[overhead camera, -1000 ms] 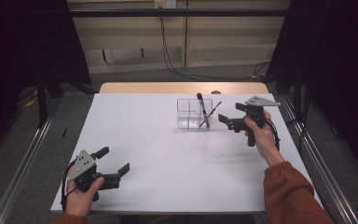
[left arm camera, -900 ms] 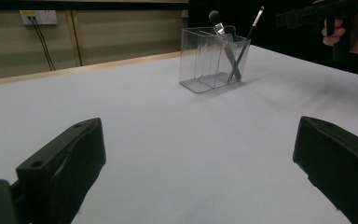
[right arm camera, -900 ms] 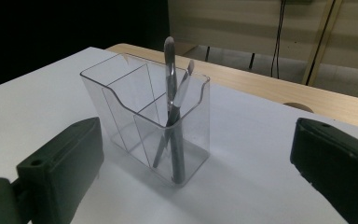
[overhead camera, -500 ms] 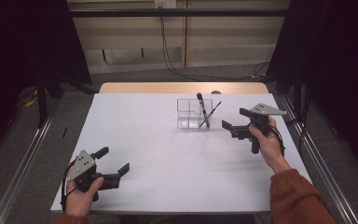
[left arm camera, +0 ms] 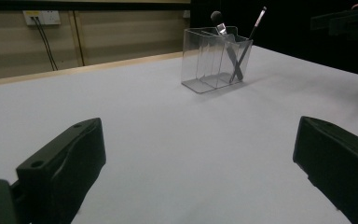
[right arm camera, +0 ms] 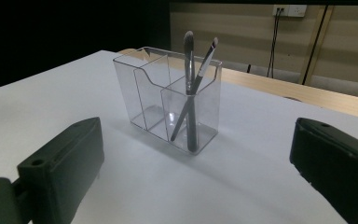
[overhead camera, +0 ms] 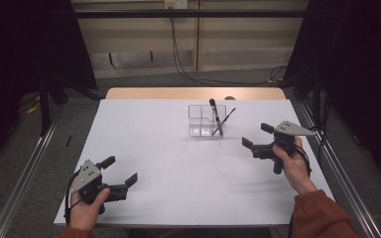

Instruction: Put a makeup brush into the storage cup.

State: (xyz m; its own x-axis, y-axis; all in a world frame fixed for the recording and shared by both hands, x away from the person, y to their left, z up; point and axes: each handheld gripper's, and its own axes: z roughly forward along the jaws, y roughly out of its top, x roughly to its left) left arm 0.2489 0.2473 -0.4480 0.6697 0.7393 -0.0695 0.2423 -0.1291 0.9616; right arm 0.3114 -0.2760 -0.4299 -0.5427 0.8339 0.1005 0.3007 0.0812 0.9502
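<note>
A clear plastic organizer (overhead camera: 201, 120) with several compartments stands at the table's far middle. Two makeup brushes (overhead camera: 217, 119) lean crossed in its right-hand compartment. My right gripper (overhead camera: 255, 135) is held open above the table to the right of the organizer, a short way off, jaws pointing at it. In the right gripper view the organizer (right arm camera: 149, 93) and the brushes (right arm camera: 189, 98) sit just beyond the open jaws. My left gripper (overhead camera: 121, 168) rests open near the front left edge, with nothing between its jaws. From there the organizer (left arm camera: 205, 63) shows far ahead.
The white table top (overhead camera: 178, 163) stretches bare between the two grippers. A wooden strip (overhead camera: 154, 93) runs along the far edge. Metal rails (overhead camera: 22, 173) flank the table, and cables (overhead camera: 178, 54) hang down the back wall.
My right gripper has drawn back from the organizer, toward the person and slightly right. The left gripper has barely moved. Both stay open.
</note>
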